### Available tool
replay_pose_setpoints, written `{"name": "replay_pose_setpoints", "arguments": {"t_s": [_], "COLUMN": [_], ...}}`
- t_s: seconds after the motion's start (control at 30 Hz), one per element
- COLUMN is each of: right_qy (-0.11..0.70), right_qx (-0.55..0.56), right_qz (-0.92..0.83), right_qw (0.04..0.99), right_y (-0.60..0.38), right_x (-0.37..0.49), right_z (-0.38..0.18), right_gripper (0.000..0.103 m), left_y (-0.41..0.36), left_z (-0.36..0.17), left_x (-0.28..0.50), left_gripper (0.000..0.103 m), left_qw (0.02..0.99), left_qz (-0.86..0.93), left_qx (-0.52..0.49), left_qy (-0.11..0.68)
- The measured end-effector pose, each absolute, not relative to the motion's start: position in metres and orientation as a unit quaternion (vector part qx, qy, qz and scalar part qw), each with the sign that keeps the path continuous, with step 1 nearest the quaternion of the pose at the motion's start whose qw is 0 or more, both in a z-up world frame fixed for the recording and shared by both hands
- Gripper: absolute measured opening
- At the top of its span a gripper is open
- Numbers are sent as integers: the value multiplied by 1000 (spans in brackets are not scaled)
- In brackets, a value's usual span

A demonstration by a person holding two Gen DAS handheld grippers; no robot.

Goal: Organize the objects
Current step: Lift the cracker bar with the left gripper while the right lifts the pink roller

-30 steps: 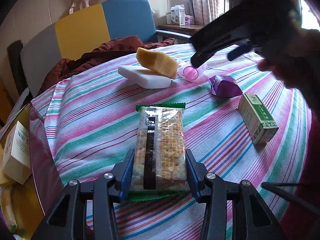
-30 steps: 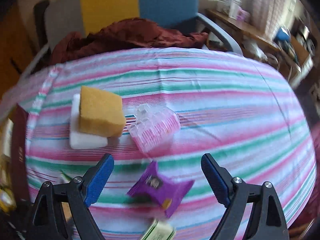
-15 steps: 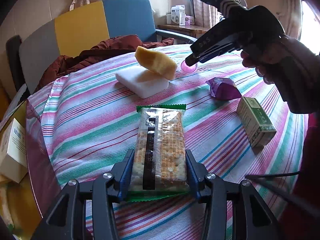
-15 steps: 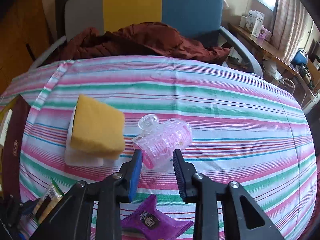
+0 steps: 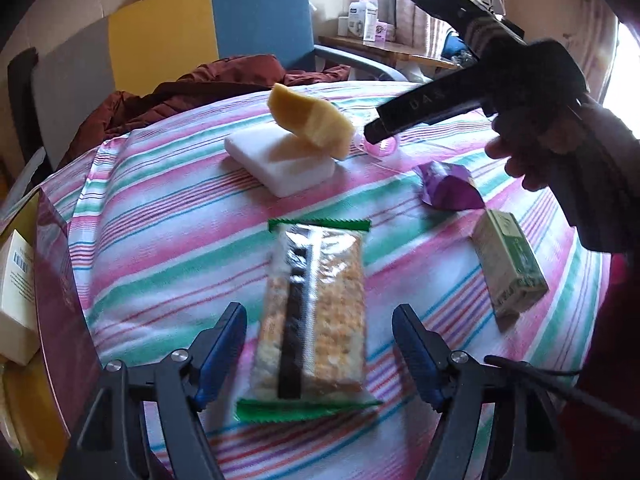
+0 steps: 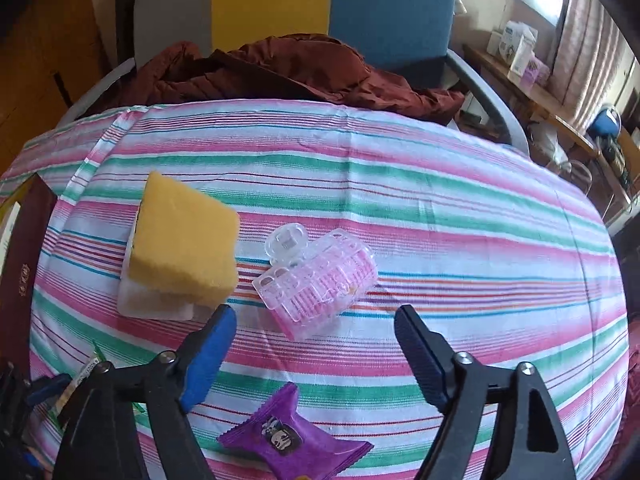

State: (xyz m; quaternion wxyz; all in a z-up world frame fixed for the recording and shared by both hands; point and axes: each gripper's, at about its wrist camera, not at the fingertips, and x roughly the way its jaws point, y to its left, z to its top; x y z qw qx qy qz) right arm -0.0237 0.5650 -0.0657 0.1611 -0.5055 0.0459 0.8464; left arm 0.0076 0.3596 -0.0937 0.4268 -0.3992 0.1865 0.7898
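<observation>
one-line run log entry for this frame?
left tool: just opened, cracker pack between, untouched | right tool: just opened, empty, near pink curler

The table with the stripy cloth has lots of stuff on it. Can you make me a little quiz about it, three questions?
1. True or false: the yellow sponge lies on top of the white block.
2. What colour is the snack packet nearest the right gripper? A green, B purple, C orange.
3. Fill in: the cracker pack lies between the open jaws of the ____ gripper.

Key: 1 true. 2 B, purple. 3 left; its jaws have just been opening and no longer press the pack. The right gripper's jaws have also just been opening, with the pink plastic case lying just ahead of them.
</observation>
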Motion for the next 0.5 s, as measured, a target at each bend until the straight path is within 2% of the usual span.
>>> {"name": "replay_pose_setpoints", "arguments": {"t_s": [0.07, 0.1, 0.23, 0.37, 0.4, 0.43, 0.5], "right_qy": [22, 7, -25, -33, -21, -11, 3], "right_qx": [-507, -507, -495, -491, -492, -494, -493], "right_qz": [845, 844, 852, 858, 859, 860, 861], "right_qw": [167, 175, 167, 150, 138, 130, 124], "right_y": [562, 560, 558, 555, 558, 559, 562], "right_x": [-27, -29, -35, -42, -44, -45, -45], "right_z": [-68, -69, -69, -73, -74, -75, -72], "right_gripper": [85, 85, 85, 84, 81, 73, 66], "left_y": [361, 363, 365, 364, 363, 363, 362], "left_z": [-93, -94, -95, -98, -98, -98, -99], "left_x": [2, -1, -4, -7, -6, -6, -5], "left_gripper": [71, 64, 49, 48, 48, 48, 49], "left_qw": [425, 424, 426, 430, 430, 431, 430], "left_qz": [790, 789, 791, 794, 794, 794, 796], "left_qx": [-403, -404, -397, -388, -388, -387, -383], "left_qy": [184, 186, 190, 186, 185, 184, 185]}}
